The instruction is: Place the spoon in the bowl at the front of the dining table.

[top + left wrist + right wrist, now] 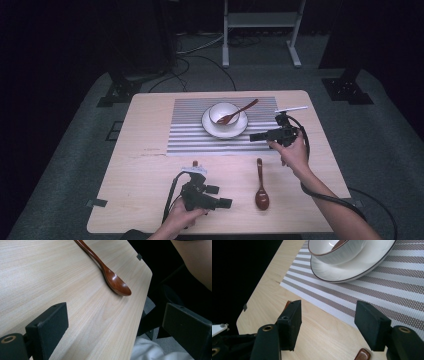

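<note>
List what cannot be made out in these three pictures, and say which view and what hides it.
- Spoon on the table: in the left gripper view the top edge cuts off its handle end.
- Spoon in the bowl: in the right gripper view the bowl wall hides all but a brown sliver.
- Plate: the top edge cuts off its far side in the right gripper view.
- Left claw: too small in the high view to judge its gap.

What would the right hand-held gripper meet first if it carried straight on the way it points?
Probably the white saucer under the white bowl on the striped placemat. The right hand-held gripper, jaws open and empty, points at it; depth is unclear.
</note>
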